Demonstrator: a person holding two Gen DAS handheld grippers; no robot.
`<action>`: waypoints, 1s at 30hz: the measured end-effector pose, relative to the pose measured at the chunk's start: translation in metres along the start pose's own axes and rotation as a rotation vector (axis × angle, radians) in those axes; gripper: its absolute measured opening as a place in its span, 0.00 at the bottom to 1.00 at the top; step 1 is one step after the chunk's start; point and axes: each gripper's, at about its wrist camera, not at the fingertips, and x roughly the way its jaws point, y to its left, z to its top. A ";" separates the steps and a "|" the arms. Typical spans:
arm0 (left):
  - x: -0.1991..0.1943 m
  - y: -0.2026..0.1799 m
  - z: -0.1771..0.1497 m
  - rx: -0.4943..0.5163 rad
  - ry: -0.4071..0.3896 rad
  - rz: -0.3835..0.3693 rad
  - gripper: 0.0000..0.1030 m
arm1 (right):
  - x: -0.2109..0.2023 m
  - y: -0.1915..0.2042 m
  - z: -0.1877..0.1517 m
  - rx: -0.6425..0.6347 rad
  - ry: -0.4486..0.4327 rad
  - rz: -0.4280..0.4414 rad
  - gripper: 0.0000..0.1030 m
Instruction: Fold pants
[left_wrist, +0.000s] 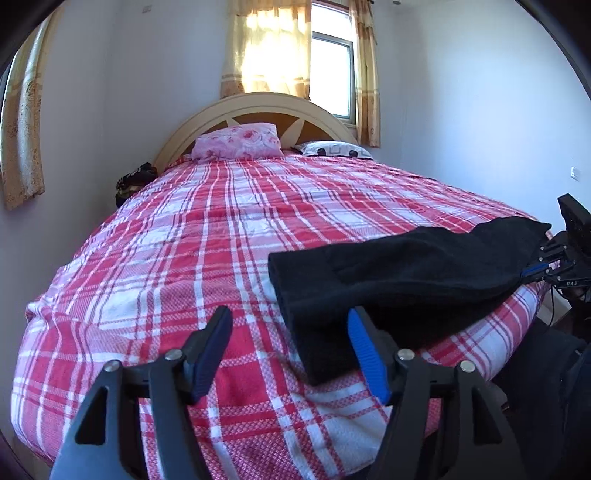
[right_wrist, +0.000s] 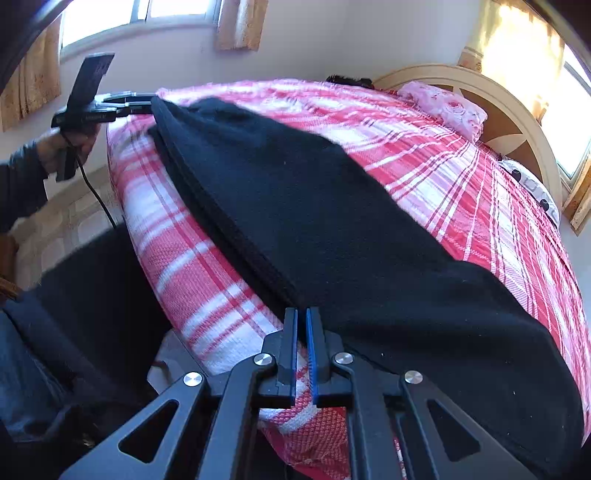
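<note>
Black pants (left_wrist: 399, 280) lie folded lengthwise near the front edge of the bed, on the red and white plaid bedspread (left_wrist: 207, 236). My left gripper (left_wrist: 290, 326) is open, with its right finger beside the near end of the pants. My right gripper (right_wrist: 301, 317) is shut on the edge of the pants (right_wrist: 332, 206) at the bed's side. The right gripper also shows in the left wrist view (left_wrist: 535, 267), pinching the far end. The left gripper shows in the right wrist view (right_wrist: 144, 103) at the other end of the pants.
A pink pillow (left_wrist: 240, 142) and a white patterned pillow (left_wrist: 336, 148) lie against the cream headboard (left_wrist: 255, 107). A dark bundle (left_wrist: 133, 181) sits by the bed's left side. Curtained windows are behind the bed. The person's dark-clothed body (right_wrist: 81, 295) stands by the bed edge.
</note>
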 end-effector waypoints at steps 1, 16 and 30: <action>-0.001 -0.001 0.001 0.014 0.005 0.019 0.76 | -0.002 0.000 0.000 0.008 -0.005 0.017 0.05; 0.024 -0.031 0.038 -0.104 0.010 0.160 0.91 | 0.007 0.004 0.016 0.085 -0.067 -0.079 0.06; 0.088 -0.144 0.025 0.026 0.228 0.042 0.94 | 0.016 -0.017 0.003 0.232 -0.019 -0.126 0.10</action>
